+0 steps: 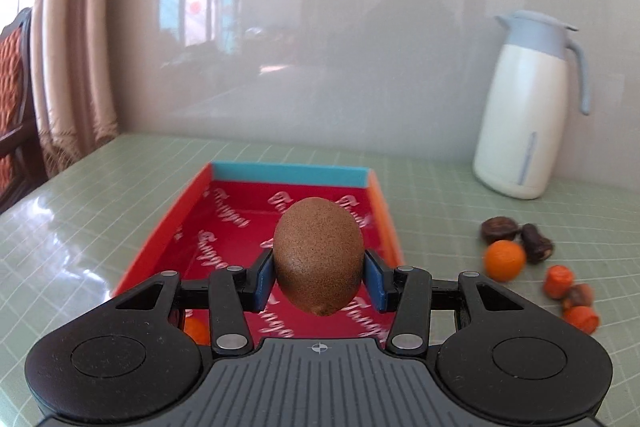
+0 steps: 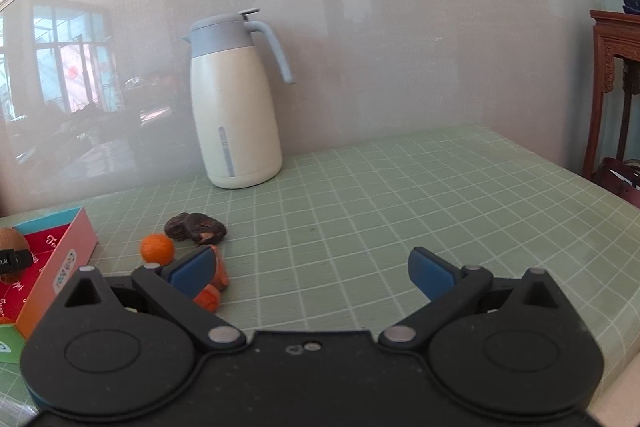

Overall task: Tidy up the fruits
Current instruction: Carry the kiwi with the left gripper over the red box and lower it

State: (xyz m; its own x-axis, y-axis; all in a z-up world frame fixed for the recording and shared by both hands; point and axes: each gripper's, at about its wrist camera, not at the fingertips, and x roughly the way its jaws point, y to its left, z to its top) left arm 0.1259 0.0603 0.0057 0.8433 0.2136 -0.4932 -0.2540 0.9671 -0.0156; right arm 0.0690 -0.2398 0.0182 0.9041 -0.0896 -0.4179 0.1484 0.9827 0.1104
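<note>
Fruits lie in two places on the pale green gridded table mat [image 2: 400, 195]. One, a brown fuzzy oval kiwi [image 1: 318, 255], is clamped upright between the blue pads of the left gripper [image 1: 319, 277], which press on its two sides, above a shallow red cardboard tray [image 1: 160, 243]. The tray has a turquoise far wall and orange-pink side walls; its red floor carries a repeated white script word (too slanted and blurred to read for certain). A small orange round fruit [image 1: 197, 330] shows at the tray's near left, partly hidden by the gripper's body.

Beside the tray's right wall the rest sit loose on the mat: a small round orange citrus [image 2: 157, 247], two dark brown wrinkled dried fruits [image 2: 196, 227] touching each other just behind it, and a few orange-red pieces [image 2: 208, 297] nearer the camera, partly behind the right gripper's left finger. The tray's outer side wall bears a small rounded label with turquoise print that I cannot read.

The right gripper [image 2: 312, 273] hangs over bare mat with its jaws wide apart and nothing between them. A cream thermal jug with a grey-blue lid and handle [image 2: 234, 107] stands against the glossy grey wall panel [image 2: 400, 47].
</note>
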